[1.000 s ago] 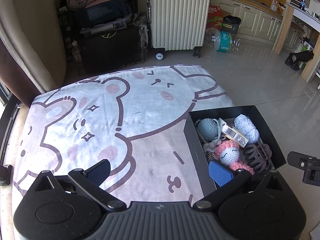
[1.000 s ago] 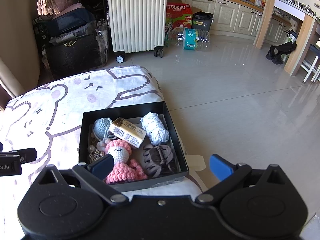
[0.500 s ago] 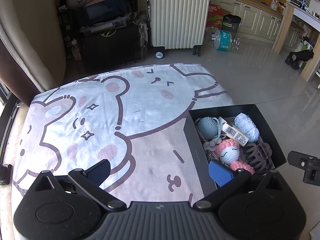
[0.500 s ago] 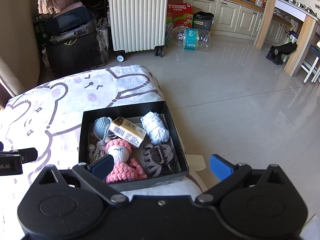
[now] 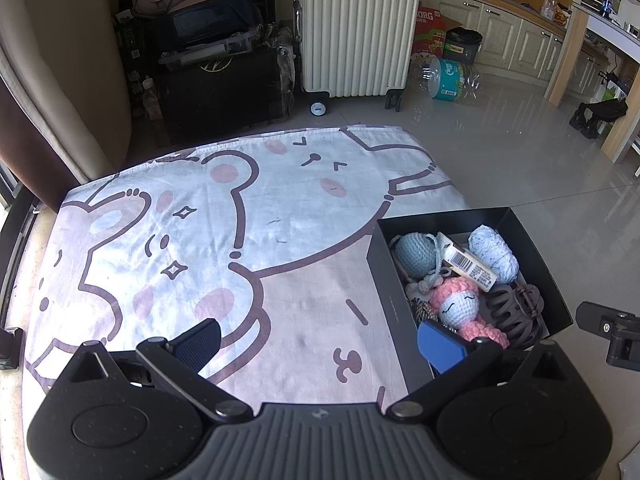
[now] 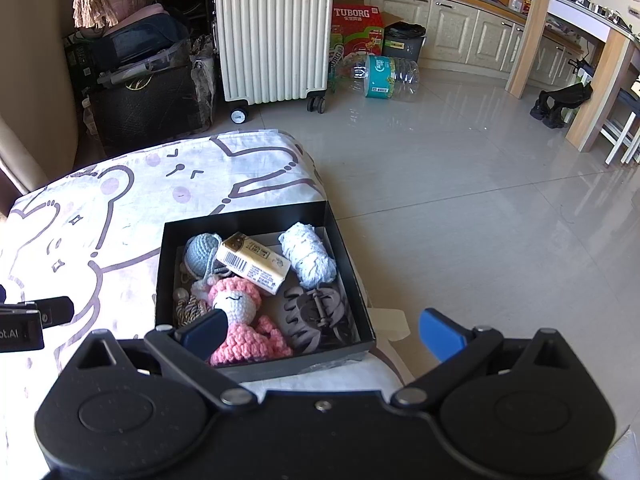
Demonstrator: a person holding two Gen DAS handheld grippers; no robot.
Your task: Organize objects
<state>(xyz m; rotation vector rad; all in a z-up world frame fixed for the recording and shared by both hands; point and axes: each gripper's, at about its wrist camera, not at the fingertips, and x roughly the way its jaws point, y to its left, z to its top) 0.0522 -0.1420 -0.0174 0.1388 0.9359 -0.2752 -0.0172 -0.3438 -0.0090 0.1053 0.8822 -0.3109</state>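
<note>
The left gripper (image 5: pixel 318 338) hangs over the near part of the worktop (image 5: pixel 280 208), which is covered by a white cloth printed with cartoon bears; its jaws are spread wide and hold nothing. To its right, at the worktop's near right corner, sits an open black box (image 6: pixel 164 264), its right wall running along the worktop's right edge.

Inside the box, going left to right in the right wrist view: a blue-grey crocheted ball (image 6: pixel 201 251) in the far left corner, with a tan braided cord (image 6: pixel 191 309) below it against the left wall; a pink crocheted doll (image 6: pixel 240 312) with a white face lying along the near side; a cream carton with a barcode (image 6: pixel 253 263) resting tilted across the ball and the doll; a grey claw hair clip (image 6: pixel 316 312) in the near right part; and a pale blue yarn bundle (image 6: pixel 308 256) in the far right corner.

The right gripper (image 6: pixel 322 330) hovers above the box's near wall, jaws spread wide and empty, its left fingertip (image 6: pixel 206 330) in front of the doll.
</note>
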